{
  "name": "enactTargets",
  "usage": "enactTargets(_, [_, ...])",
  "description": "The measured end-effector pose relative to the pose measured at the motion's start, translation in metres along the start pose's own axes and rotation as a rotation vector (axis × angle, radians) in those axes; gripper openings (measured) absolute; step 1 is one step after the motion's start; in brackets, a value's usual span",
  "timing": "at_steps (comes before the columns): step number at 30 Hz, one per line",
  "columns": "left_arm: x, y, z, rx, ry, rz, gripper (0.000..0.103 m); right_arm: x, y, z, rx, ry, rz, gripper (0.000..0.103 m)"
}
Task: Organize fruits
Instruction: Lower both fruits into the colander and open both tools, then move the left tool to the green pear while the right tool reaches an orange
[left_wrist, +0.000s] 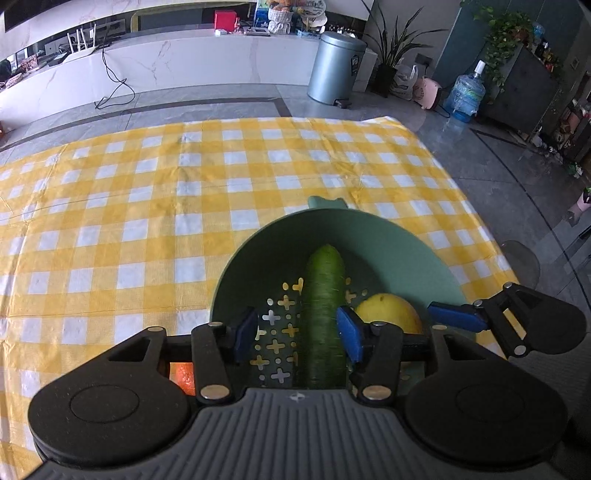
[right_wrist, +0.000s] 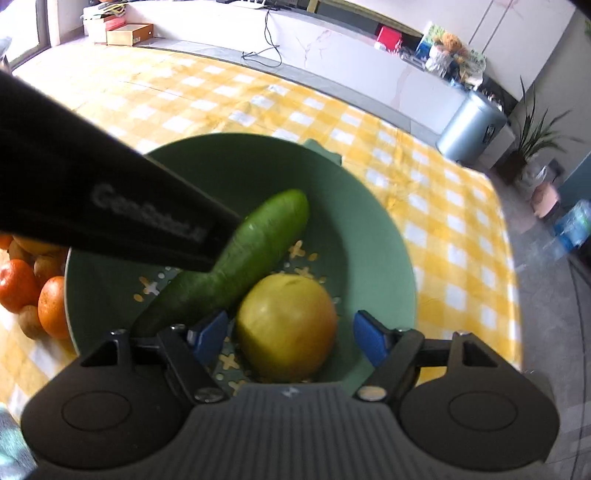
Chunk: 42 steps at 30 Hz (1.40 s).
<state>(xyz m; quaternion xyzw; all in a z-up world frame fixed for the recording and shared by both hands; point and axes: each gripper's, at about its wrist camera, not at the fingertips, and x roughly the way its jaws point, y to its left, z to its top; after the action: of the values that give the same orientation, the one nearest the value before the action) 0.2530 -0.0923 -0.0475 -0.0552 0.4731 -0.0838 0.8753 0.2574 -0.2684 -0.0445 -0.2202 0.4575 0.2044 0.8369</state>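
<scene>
Left gripper (left_wrist: 297, 334) hangs over the near part of a green perforated bowl (left_wrist: 399, 251) on a yellow-and-white checked cloth (left_wrist: 147, 206); its blue pads (left_wrist: 349, 334) stand apart, the right pad just beside a green cucumber (left_wrist: 324, 314) lying near-to-far in the bowl, the left pad clear of it. A yellow fruit (left_wrist: 389, 314) sits in the bowl right of the cucumber, and the right gripper's blue fingertip (left_wrist: 456, 316) shows at the bowl's right rim. An orange fruit (left_wrist: 183, 374) is partly hidden under the left gripper's near-left linkage; a grey bin (left_wrist: 336, 66) stands on the floor far beyond the cloth.

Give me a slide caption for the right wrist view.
Open right gripper above a yellow apple beside a cucumber in the green bowl.
</scene>
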Motion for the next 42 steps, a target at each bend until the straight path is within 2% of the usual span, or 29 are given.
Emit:
enactTargets(5, [-0.028,0.0,-0.003,0.015,-0.043,-0.001,0.061,-0.018,0.004,-0.002,0.01,-0.028,-0.046,0.079])
enactTargets(11, [-0.065,0.006,-0.013,0.043,-0.085,0.013,0.061,-0.052,0.015,-0.011,0.076,-0.11,-0.087,0.084])
enactTargets(21, [-0.122,0.026,-0.045,0.097,-0.136,0.036,0.061,-0.111,0.045,-0.034,0.297,-0.28,-0.02,0.084])
enactTargets(25, [-0.137,0.036,-0.06,0.127,-0.153,0.098,0.061,-0.126,0.066,-0.044,0.364,-0.333,0.027,0.084])
enactTargets(29, [-0.143,0.045,-0.075,0.178,-0.162,0.181,0.061,-0.131,0.086,-0.054,0.403,-0.36,0.059,0.084])
enactTargets(33, [-0.146,0.058,-0.088,0.187,-0.155,0.186,0.061,-0.127,0.098,-0.064,0.448,-0.368,0.088,0.084])
enactTargets(36, [-0.144,0.07,-0.097,0.181,-0.138,0.196,0.061,-0.12,0.109,-0.07,0.44,-0.368,0.062,0.083])
enactTargets(39, [-0.138,0.08,-0.104,0.192,-0.125,0.234,0.061,-0.108,0.119,-0.073,0.425,-0.36,0.043,0.076])
enactTargets(42, [-0.133,0.089,-0.11,0.193,-0.123,0.227,0.061,-0.096,0.124,-0.075,0.416,-0.35,0.057,0.07])
